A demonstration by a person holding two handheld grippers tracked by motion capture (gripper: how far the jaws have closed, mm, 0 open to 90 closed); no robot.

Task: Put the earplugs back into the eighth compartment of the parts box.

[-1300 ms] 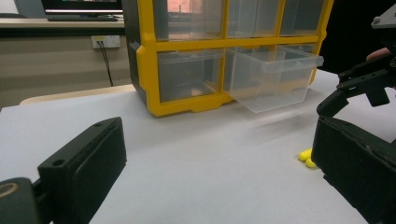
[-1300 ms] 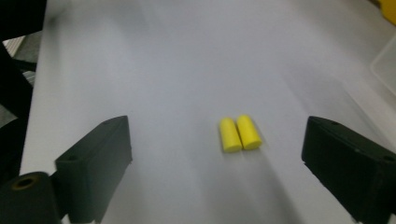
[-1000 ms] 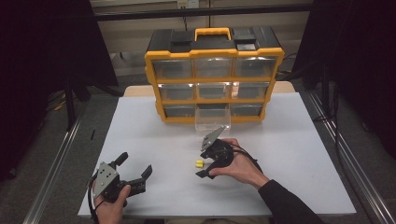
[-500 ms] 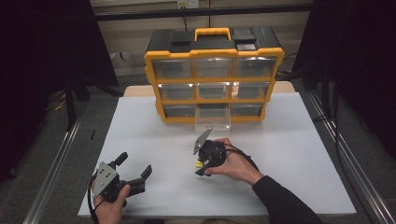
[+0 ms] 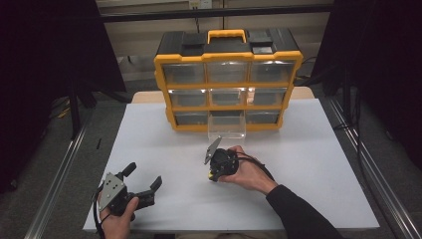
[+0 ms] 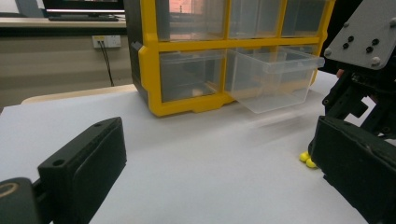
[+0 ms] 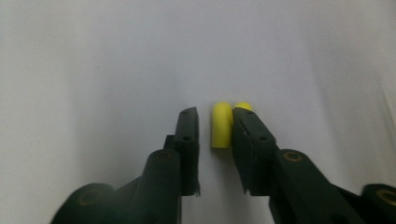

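Two small yellow pieces (image 7: 221,126) lie side by side on the white table (image 5: 298,164); I also see them in the left gripper view (image 6: 307,158). My right gripper (image 7: 215,114) points down over them (image 5: 212,175). Its jaws have just been closing and stand narrow around one piece. The right jaw touches that piece and a thin gap remains at the left jaw. The second piece (image 7: 243,106) peeks out past the right jaw. My left gripper (image 5: 144,175) rests open near the front left, with nothing between its jaws (image 6: 219,177).
A yellow and black drawer organizer (image 5: 228,79) stands at the back of the table. Its bottom middle clear drawer (image 5: 226,127) is pulled out toward me and looks empty (image 6: 275,79). Dark curtains flank the table.
The right gripper has shifted slightly left and tipped down over the yellow pieces, and its jaws have narrowed around one. The left gripper has stayed put.
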